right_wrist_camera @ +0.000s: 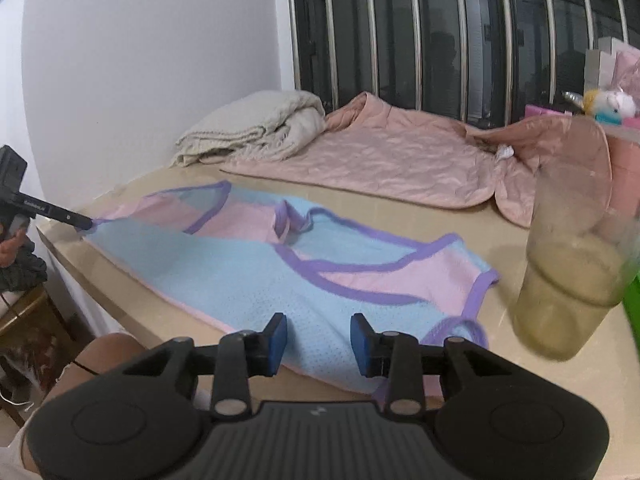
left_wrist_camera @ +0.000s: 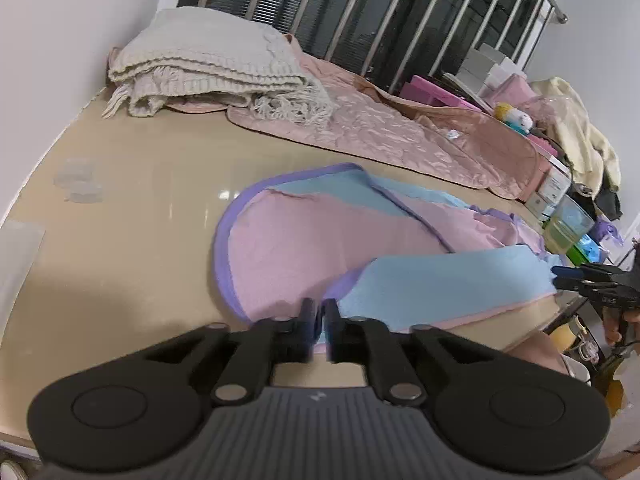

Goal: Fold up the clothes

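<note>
A pink and light blue mesh garment with purple trim lies spread on the beige table, also in the right wrist view. My left gripper is shut on the garment's near hem; it shows from the side in the right wrist view, pinching the far left corner. My right gripper is open, its blue pads just above the blue near edge of the garment. It also shows at the right edge of the left wrist view.
A folded cream blanket and a pink quilted jacket lie at the back of the table. A plastic cup of yellowish liquid stands close on the right. Boxes and a plush toy crowd the far right.
</note>
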`<move>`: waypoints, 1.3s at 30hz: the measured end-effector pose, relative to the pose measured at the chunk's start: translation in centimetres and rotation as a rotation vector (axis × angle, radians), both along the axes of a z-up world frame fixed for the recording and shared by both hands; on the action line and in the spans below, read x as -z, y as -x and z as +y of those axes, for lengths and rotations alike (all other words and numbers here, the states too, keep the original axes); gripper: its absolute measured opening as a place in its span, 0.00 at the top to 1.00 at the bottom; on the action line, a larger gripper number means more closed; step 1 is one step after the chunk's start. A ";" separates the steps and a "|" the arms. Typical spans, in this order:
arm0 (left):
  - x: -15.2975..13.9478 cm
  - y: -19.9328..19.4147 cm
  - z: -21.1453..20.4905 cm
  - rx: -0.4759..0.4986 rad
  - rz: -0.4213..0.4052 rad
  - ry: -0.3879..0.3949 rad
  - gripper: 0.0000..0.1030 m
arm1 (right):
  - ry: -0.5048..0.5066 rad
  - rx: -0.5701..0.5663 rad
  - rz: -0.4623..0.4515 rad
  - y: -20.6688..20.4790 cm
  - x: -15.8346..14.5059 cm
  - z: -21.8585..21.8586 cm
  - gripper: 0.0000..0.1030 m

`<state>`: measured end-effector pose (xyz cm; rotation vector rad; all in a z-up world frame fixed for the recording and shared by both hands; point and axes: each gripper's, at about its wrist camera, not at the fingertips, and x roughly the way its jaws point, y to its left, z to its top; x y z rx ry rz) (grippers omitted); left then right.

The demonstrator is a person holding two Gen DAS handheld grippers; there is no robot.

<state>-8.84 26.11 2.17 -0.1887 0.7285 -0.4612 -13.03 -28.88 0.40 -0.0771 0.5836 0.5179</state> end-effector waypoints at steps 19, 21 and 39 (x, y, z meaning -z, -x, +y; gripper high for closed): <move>-6.9 -2.9 -2.8 -0.044 -0.137 -0.122 0.45 | -0.004 -0.030 -0.107 -1.7 -4.8 1.5 0.51; -8.3 -5.4 -5.9 0.070 -0.185 -0.201 0.37 | 0.021 -0.038 -0.118 -4.3 -6.0 3.2 0.50; -0.5 -19.6 -15.4 0.366 -0.019 -0.347 0.73 | 0.158 -0.181 0.160 -18.7 -1.5 9.9 0.85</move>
